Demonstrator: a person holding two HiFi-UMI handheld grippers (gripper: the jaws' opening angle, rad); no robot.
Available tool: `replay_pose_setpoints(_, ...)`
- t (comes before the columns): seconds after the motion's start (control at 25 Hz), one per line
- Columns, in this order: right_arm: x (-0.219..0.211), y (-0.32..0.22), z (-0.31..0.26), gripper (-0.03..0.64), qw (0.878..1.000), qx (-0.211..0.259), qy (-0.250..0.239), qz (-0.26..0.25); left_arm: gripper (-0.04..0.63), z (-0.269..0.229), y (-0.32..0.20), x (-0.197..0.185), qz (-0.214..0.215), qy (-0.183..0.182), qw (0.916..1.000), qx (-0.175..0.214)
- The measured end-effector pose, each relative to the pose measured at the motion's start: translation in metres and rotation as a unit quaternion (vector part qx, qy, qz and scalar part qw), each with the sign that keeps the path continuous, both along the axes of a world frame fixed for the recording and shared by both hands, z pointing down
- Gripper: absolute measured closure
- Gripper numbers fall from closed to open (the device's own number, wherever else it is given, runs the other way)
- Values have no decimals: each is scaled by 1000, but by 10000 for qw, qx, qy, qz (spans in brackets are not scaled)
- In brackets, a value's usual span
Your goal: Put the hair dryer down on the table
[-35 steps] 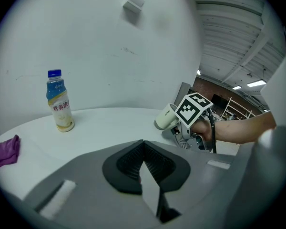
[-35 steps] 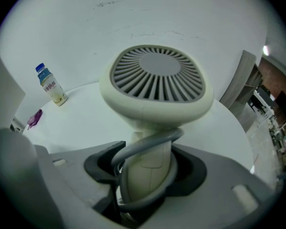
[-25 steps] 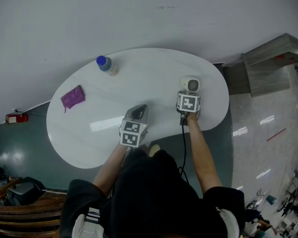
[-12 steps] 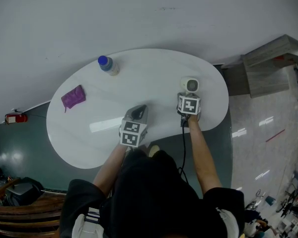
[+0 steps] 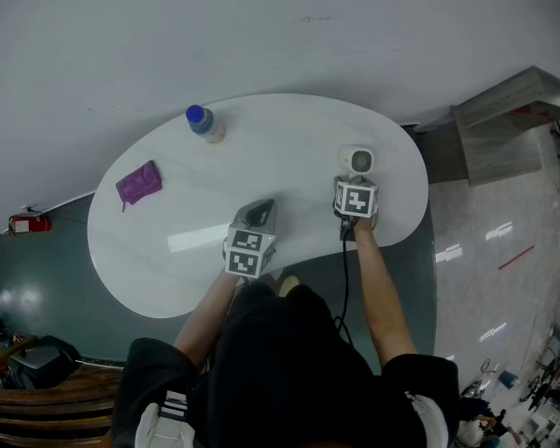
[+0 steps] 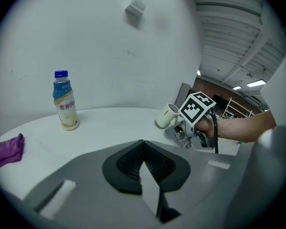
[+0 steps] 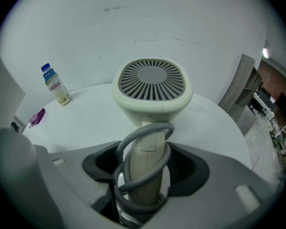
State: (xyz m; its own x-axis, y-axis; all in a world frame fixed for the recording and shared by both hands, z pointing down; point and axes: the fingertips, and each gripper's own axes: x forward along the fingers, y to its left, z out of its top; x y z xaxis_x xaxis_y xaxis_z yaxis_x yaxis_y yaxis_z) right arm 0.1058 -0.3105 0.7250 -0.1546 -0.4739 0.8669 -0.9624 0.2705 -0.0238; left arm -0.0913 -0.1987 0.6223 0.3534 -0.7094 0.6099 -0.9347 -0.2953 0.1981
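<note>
Release at the white table (image 5: 261, 147): the cream hair dryer (image 5: 358, 161) lies on the right part of the tabletop, close to the near right edge. Its handle sits between the jaws of the right gripper (image 7: 142, 163), which stand spread wide and appear clear of it on both sides. The grey cord (image 7: 133, 142) is looped round that handle. The putting-down looks all but done. What remains, by the look of it, is to draw the right gripper straight back toward the near edge without snagging the cord or dragging the dryer along. The dryer's long axis runs near to far, handle toward the person and head at the far end, its round grille facing up and back. The left gripper (image 6: 143, 144) hovers to the left with its tips pressed together on nothing. A bottle (image 5: 203, 123) and a purple cloth (image 5: 137, 183) sit well apart on the far left.
</note>
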Motion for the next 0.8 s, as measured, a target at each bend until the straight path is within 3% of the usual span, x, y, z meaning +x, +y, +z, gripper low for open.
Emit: replay_pose_setpoints(0.8,1,22,-34,350,9992,359,-200,31,589,-13,32,7,6,-33,9999,161)
